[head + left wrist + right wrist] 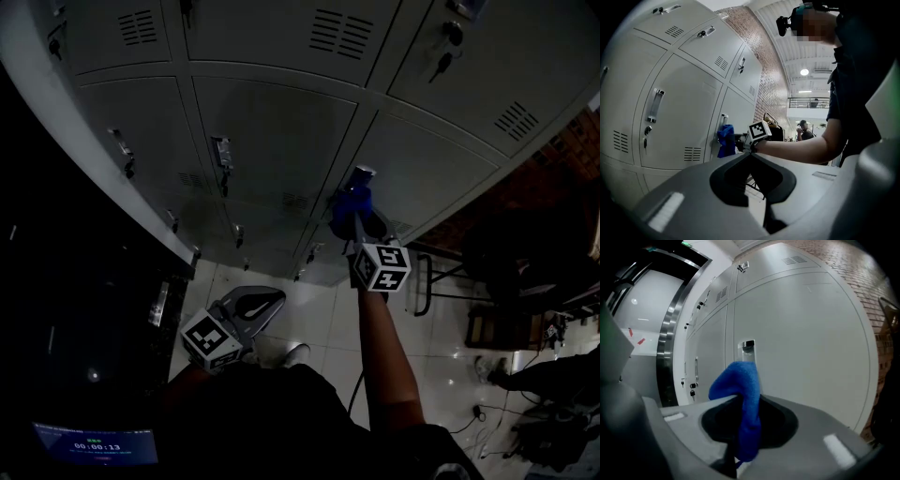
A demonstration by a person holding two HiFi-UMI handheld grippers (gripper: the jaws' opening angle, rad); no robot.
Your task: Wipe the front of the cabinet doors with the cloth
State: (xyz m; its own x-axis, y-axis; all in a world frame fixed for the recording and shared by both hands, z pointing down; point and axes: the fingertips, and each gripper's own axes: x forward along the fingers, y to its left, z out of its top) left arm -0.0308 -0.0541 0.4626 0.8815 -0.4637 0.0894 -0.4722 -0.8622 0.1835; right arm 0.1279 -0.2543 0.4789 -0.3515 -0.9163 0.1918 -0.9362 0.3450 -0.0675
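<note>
The right gripper [747,427], clamped on the blue cloth [740,380], holds it just ahead of its tips at a lower cabinet door [801,357] (contact unclear), while the left gripper [750,187] hangs back closed and empty, so most doors probably remain unwiped.

Logging the cloth [743,399]: blue, napped, soft pile. The cabinet doors [806,333] read as painted sheet metal, smooth, pale satin sheen. The right gripper [742,427] shell looks like matt grey plastic. The floor [309,319] is glossy pale tile. The brick wall [776,89] is rough and matt.
</note>
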